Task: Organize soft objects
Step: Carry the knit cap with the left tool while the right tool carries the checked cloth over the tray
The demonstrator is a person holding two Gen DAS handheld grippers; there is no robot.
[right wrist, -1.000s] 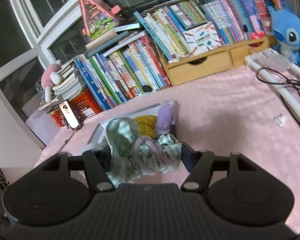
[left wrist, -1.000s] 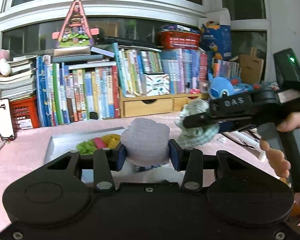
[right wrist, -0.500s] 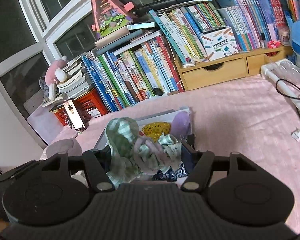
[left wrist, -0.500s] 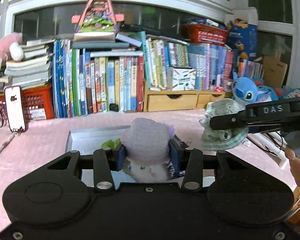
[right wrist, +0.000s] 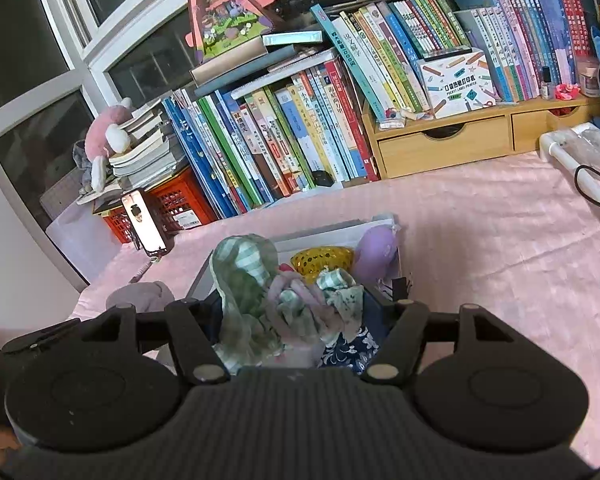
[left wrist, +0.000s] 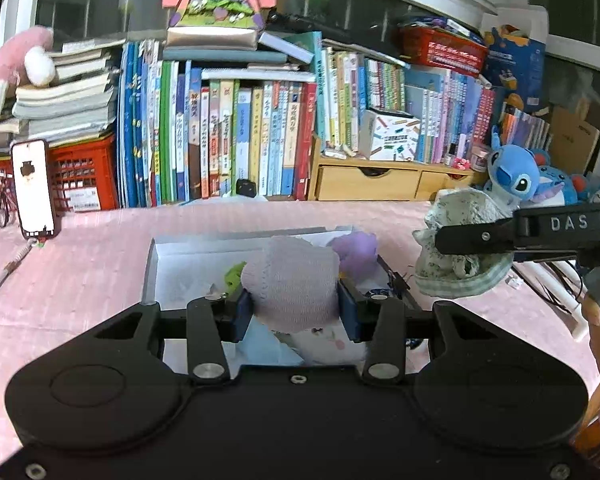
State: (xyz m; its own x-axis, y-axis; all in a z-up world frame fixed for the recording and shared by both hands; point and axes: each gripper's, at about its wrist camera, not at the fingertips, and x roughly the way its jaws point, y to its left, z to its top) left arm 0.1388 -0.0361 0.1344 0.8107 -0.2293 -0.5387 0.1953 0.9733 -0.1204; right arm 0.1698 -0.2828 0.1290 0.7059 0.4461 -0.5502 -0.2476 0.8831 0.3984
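Observation:
My left gripper [left wrist: 294, 310] is shut on a grey knitted hat [left wrist: 290, 280], held over the near end of a white box [left wrist: 156, 256] on the pink tablecloth. My right gripper [right wrist: 294, 316] is shut on a bunched green checked cloth [right wrist: 248, 276], hanging just short of the same white box [right wrist: 328, 229]. In the left wrist view that green checked cloth [left wrist: 456, 272] hangs from the right gripper to the right of the box. Inside the box lie a purple soft toy [left wrist: 356, 246], a yellow spotted thing [right wrist: 322, 258], a green piece [left wrist: 234, 274] and pale folded cloths [left wrist: 324, 346].
A wall of books [left wrist: 236, 136] and a wooden drawer unit [left wrist: 380, 182] close off the back. A phone [left wrist: 32, 188] leans by red crates at left. Blue plush toys [left wrist: 516, 172] sit at right, with a white bar and cables [right wrist: 580, 176] on the cloth there.
Both grippers have slid sideways toward the white box with their cloths still gripped; the box now sits centred under the left one, and the right one hangs nearer its edge.

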